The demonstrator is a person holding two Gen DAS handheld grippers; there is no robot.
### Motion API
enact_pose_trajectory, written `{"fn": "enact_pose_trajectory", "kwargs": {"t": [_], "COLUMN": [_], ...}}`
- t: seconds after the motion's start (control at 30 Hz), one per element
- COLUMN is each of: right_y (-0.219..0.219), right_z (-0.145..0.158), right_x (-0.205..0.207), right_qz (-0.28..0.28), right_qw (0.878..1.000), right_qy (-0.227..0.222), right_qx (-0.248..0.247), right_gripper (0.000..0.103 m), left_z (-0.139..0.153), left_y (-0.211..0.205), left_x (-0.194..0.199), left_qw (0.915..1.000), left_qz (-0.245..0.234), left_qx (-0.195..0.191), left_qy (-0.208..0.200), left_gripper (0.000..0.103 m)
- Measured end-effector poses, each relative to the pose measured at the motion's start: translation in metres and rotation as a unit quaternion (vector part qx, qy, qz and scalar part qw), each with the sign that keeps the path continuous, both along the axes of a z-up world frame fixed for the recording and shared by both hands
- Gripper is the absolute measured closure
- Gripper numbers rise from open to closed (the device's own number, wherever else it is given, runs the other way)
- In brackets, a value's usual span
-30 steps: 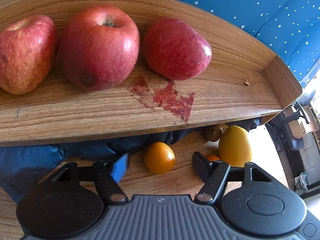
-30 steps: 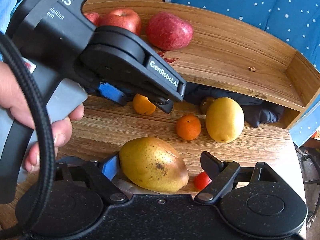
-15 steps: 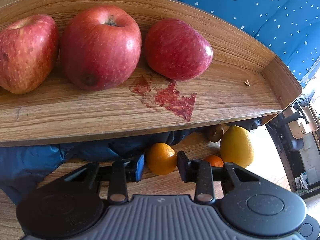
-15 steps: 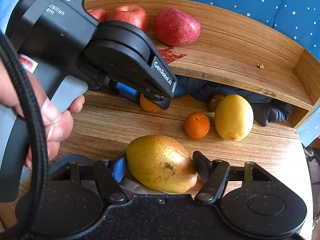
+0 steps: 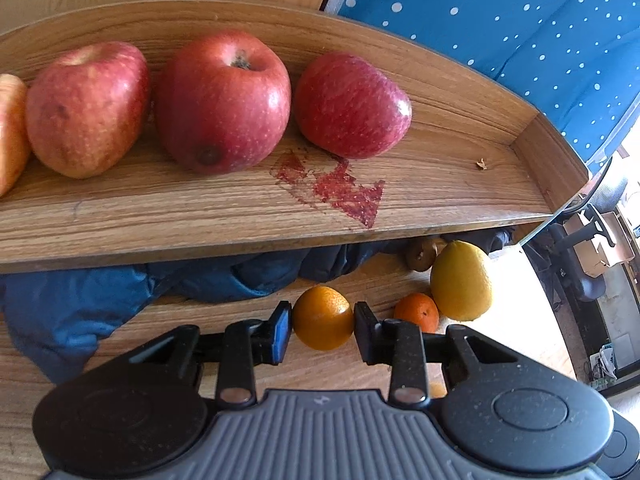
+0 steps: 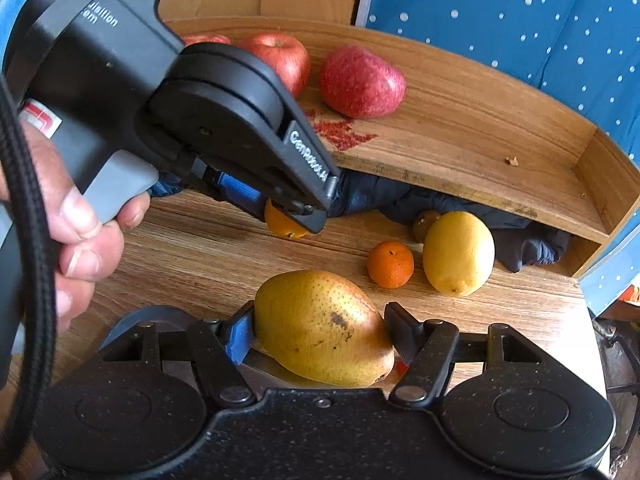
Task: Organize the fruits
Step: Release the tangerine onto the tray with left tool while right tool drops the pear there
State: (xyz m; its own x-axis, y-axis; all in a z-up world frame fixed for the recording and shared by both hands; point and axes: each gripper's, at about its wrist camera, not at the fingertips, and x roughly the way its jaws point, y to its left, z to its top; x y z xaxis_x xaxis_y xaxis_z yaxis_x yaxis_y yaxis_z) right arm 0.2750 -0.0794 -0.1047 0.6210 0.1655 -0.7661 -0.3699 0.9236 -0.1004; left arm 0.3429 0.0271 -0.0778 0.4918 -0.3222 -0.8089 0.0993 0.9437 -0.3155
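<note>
Wood-grain laminate covers the tabletop (image 6: 208,256), and a raised shelf (image 5: 440,184) of the same streaked brown wood, with a curved back wall, is set along its far side. Behind it a blue cloth with white dots (image 5: 520,40) is hung. A dried red stain (image 5: 344,192) is seen on the shelf, just in front of three glossy red apples (image 5: 224,100) lined up side by side. Under the shelf a crumpled dark blue fabric (image 5: 80,304) is stuffed.

On the tabletop a smooth yellow lemon (image 6: 458,252) is lying with a small dimpled tangerine (image 6: 390,263) just beside it; a brown kiwi (image 6: 425,224) is half hidden behind the lemon.

A small orange (image 5: 323,317) is pinched between the pads of the left gripper (image 5: 322,330), which is held by a hand (image 6: 76,240). A speckled yellow-brown pear (image 6: 322,328) is clamped between the fingers of the right gripper (image 6: 320,334), and a small red fruit is mostly hidden behind it.
</note>
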Motion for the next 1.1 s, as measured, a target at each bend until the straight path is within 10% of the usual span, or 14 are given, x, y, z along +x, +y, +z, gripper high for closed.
{"fn": "enact_pose_trajectory", "kwargs": {"t": [0.63, 0.73, 1.1], "right_y": [-0.045, -0.053, -0.066], "right_z": [0.021, 0.021, 0.018], "right_x": [-0.066, -0.076, -0.095], "right_qz": [-0.054, -0.066, -0.087], "right_qw": [0.998, 0.998, 0.996], "right_qy": [-0.023, -0.016, -0.013], "right_qx": [0.011, 0.017, 0.024], "right_gripper": [0.037, 0.062, 0.060], "left_z": [0.020, 0.019, 0.002], "left_y": [-0.011, -0.015, -0.025], "left_x": [-0.068, -0.081, -0.113], "left_qw": [0.9996, 0.9992, 0.9968], "left_qz": [-0.023, -0.032, -0.038], "left_qx": [0.018, 0.023, 0.037], "left_qy": [0.003, 0.011, 0.059], "left_gripper": [0.067, 0.067, 0.066]}}
